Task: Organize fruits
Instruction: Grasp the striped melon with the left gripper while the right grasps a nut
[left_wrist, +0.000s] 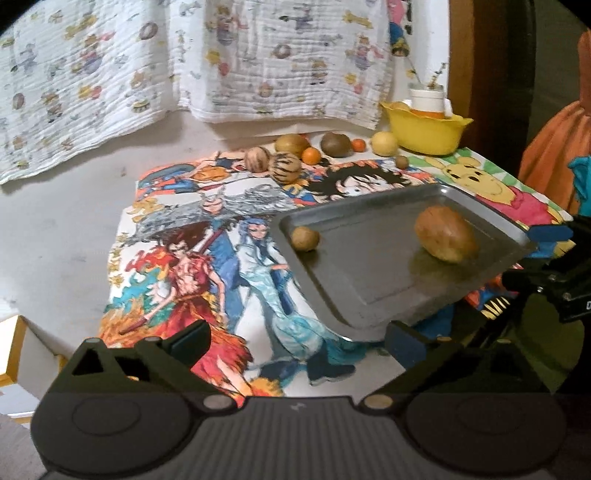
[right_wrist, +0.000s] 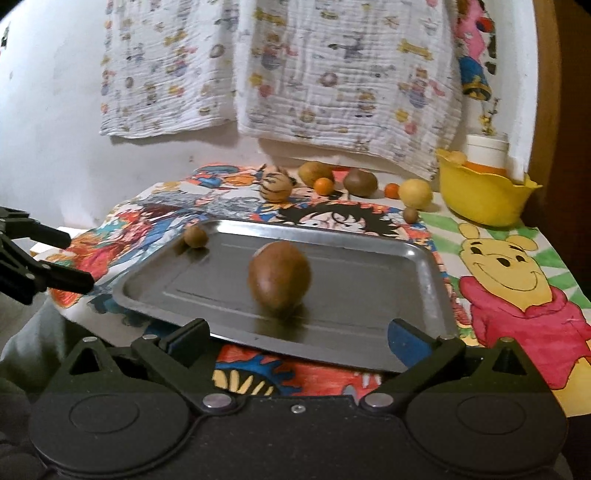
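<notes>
A metal tray (left_wrist: 369, 291) (right_wrist: 369, 280) lies on a cartoon-print cloth. On it sit a large brown oval fruit (left_wrist: 445, 233) (right_wrist: 279, 273) and a small brown round fruit (left_wrist: 305, 238) (right_wrist: 195, 236). Several more fruits line the back of the table: striped ones (left_wrist: 285, 168) (right_wrist: 275, 186), brown ones (left_wrist: 335, 144) (right_wrist: 360, 181), small oranges (left_wrist: 311, 155) (right_wrist: 324, 185) and a yellow one (left_wrist: 384, 143) (right_wrist: 415, 192). My left gripper (left_wrist: 297, 341) is open and empty, before the tray's near-left corner. My right gripper (right_wrist: 299, 338) is open and empty at the tray's near edge.
A yellow bowl (left_wrist: 424, 129) (right_wrist: 484, 192) holding a white container stands at the back right. A printed white cloth (left_wrist: 221, 66) hangs behind the table. The right gripper shows at the right edge in the left wrist view (left_wrist: 554, 258); the left one shows at the left edge in the right wrist view (right_wrist: 37, 258).
</notes>
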